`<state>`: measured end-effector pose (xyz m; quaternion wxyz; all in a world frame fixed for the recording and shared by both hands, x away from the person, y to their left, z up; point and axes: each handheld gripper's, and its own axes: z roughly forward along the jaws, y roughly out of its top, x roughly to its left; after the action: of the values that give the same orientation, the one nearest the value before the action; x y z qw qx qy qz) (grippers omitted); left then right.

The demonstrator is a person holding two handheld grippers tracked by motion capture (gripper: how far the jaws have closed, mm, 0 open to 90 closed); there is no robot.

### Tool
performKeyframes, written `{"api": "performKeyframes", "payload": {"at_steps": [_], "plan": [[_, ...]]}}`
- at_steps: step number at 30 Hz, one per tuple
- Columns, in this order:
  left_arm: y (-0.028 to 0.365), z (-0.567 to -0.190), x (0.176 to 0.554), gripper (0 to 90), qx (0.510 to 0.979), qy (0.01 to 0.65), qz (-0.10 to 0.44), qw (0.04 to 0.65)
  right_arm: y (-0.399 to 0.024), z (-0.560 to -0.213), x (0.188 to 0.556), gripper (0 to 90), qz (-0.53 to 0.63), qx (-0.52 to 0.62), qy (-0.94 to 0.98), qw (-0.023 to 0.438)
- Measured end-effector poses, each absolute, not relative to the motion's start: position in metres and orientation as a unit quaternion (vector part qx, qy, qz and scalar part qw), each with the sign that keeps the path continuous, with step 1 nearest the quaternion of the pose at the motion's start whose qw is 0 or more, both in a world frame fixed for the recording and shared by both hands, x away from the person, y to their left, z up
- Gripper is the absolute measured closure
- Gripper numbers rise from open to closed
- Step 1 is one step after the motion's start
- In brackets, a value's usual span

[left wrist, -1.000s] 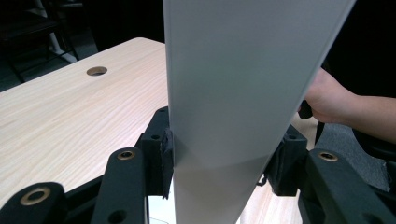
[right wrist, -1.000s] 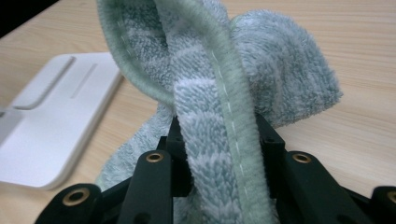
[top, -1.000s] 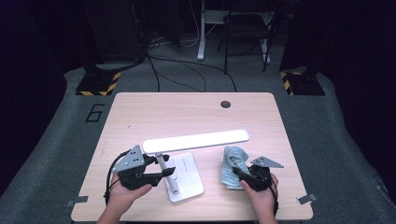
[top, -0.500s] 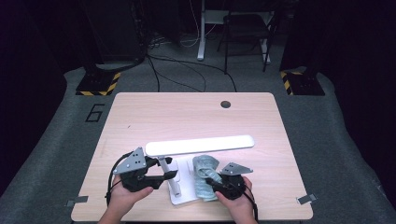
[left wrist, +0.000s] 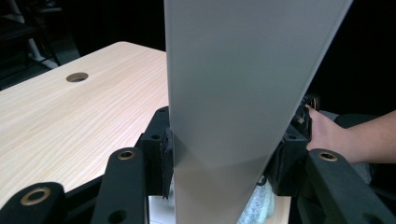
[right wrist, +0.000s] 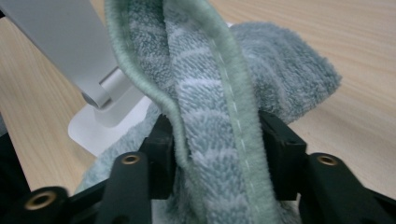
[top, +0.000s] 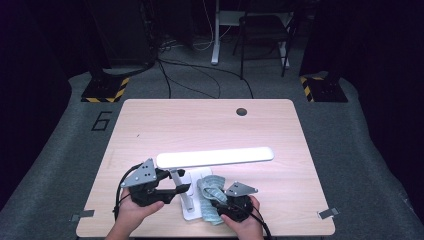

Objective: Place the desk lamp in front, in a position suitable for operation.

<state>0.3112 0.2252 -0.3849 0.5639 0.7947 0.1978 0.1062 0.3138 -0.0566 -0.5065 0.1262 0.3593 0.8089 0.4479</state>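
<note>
Centrally on the worktop stands the white desk lamp; left gripper fingers clamped on its post. Beside its base lies the green towel, between right gripper fingers, which have just been opening.

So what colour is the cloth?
Pale grey-green cloth with lighter stripes; right gripper view shows it best.

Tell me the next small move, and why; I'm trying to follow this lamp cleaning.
Probably close the right claw firmly on the cloth before wiping. Its jaws have just been opening, with the cloth bunched between them and draped on the lamp's base. The left claw clamps the post, so the lamp looks steadied for a wipe.
</note>
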Motion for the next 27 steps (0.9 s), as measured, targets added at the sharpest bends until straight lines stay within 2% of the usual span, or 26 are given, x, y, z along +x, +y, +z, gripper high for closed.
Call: {"api": "performKeyframes", "payload": {"at_steps": [5, 10, 14, 27], "plan": [[0.225, -0.385, 0.311, 51.9, 0.795, 0.191, 0.102, 0.566, -0.050, -0.506, 0.310, 44.4, 0.451, 0.336, 0.812, 0.154], [0.225, -0.386, 0.311, 52.0, 0.795, 0.189, 0.104, 0.567, -0.042, -0.512, 0.303, 58.3, 0.424, 0.319, 0.830, 0.173], [0.225, -0.387, 0.311, 51.9, 0.791, 0.192, 0.103, 0.571, -0.040, -0.513, 0.301, 60.5, 0.418, 0.307, 0.835, 0.186], [0.225, -0.387, 0.311, 52.0, 0.793, 0.191, 0.105, 0.570, -0.037, -0.512, 0.327, 62.8, 0.413, 0.316, 0.839, 0.163]]}}
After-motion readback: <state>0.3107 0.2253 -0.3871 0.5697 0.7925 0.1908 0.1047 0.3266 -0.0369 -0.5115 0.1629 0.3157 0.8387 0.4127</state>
